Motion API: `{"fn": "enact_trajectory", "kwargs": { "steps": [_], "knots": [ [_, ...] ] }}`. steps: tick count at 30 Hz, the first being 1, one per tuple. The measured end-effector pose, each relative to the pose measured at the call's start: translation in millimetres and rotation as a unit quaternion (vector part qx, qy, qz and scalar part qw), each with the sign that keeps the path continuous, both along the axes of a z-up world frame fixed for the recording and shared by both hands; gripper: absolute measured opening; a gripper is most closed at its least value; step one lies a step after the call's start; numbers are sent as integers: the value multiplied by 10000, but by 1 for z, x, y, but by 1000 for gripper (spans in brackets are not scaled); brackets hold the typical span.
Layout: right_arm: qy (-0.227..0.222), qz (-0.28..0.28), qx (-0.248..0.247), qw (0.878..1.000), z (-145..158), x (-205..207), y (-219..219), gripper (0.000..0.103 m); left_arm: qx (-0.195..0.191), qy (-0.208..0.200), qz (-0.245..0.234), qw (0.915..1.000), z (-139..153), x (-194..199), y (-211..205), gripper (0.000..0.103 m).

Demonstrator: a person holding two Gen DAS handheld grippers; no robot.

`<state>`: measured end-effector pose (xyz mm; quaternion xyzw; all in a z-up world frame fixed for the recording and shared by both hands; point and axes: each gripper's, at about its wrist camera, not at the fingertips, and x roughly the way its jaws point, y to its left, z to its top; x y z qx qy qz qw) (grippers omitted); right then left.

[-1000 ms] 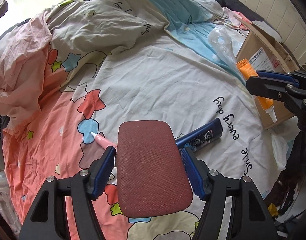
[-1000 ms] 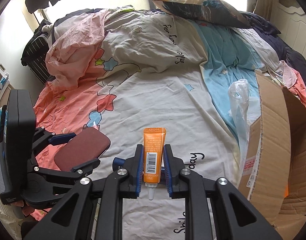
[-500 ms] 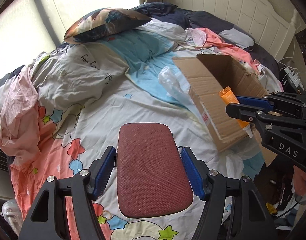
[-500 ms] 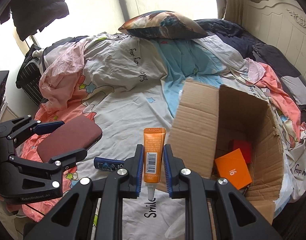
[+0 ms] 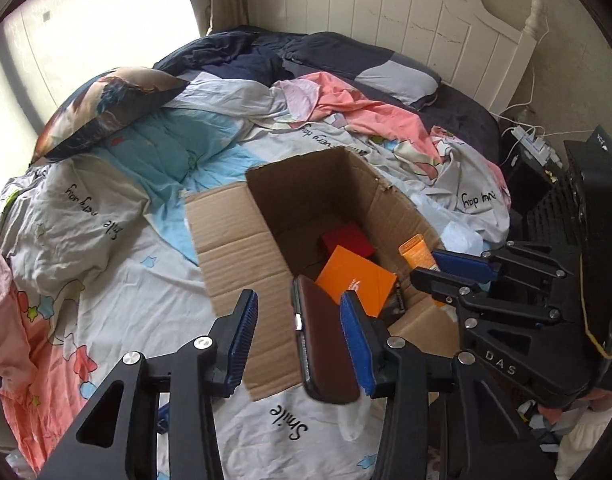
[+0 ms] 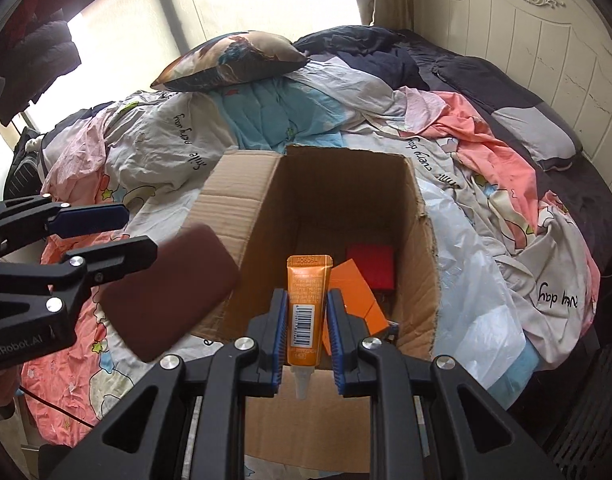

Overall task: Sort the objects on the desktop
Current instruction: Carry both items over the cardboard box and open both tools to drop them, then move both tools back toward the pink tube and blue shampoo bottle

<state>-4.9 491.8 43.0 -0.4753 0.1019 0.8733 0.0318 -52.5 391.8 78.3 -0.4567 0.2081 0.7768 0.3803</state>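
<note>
A maroon case stands tilted on its edge between the fingers of my left gripper. It leans on the right pad, with a gap to the left pad. The jaws are closing. This gripper hovers over the near left flap of an open cardboard box. My right gripper is shut on an orange tube, nozzle toward the camera, above the box opening. From the right wrist the case looks blurred beside the left gripper. An orange card and a red item lie inside the box.
The box sits on a rumpled cartoon-print quilt. A clear plastic bag lies along its right side. A pillow lies at the far left, dark bedding and a white headboard behind. A power strip sits at the right.
Both grippers swung right from the open quilt to over the box. The maroon case turned from flat between the left pads onto its edge, and those jaws narrowed. The tube stays gripped.
</note>
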Motion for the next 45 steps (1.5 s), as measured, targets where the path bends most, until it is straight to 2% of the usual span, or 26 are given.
{"fn": "enact_trajectory", "kwargs": {
  "steps": [5, 8, 9, 10, 12, 13, 14, 16, 18, 26, 29, 34, 38, 41, 45],
  "knots": [
    [-132, -71, -58, 9999, -14, -2, 19, 18, -264, 1, -64, 9996, -24, 2, 40, 45],
    [-102, -14, -48, 9999, -16, 1, 22, 18, -389, 103, -198, 9990, -32, 11, 44, 51],
    [-107, -7, -25, 9999, -17, 2, 23, 18, -488, 233, -184, 9984, -33, 12, 44, 61],
    [-122, -14, 2, 9999, -19, 2, 23, 18, -602, 394, -140, 9973, -34, 13, 44, 76],
    [-195, 5, -22, 9998, -24, 2, 26, 18, -702, 530, -61, 9961, -35, 9, 41, 95],
    [-238, 11, -45, 9997, -28, 2, 27, 20, -688, 553, -26, 9961, -34, 7, 38, 98],
    [-266, -13, -57, 9996, -31, 2, 29, 22, -666, 560, 18, 9962, -33, 6, 35, 99],
    [-282, -90, -66, 9995, -35, 3, 30, 39, -677, 552, 35, 9962, -33, 5, 33, 99],
    [-286, -161, -80, 9994, -37, 3, 30, 48, -723, 580, 51, 9957, -34, 5, 31, 100],
    [-161, -167, 46, 9997, -25, 1, 19, 50, -661, 507, 285, 9961, -35, -4, 5, 100],
    [-73, -50, 61, 9999, -17, -1, 5, 53, -610, 384, 474, 9963, -37, -11, -23, 101],
    [-36, 363, 74, 9993, -14, -9, -34, 58, -815, 255, 836, 9928, -49, -23, -84, 102],
    [-120, 675, 100, 9976, -18, -17, -68, 59, -979, 64, 1372, 9857, -63, -38, -142, 102],
    [-191, 869, 141, 9959, -22, -24, -92, 59, -960, -187, 1812, 9786, -74, -50, -186, 102],
    [-236, 1108, 125, 9935, -27, -31, -122, 59, -929, -277, 2284, 9687, -86, -63, -234, 102]
  ]
}}
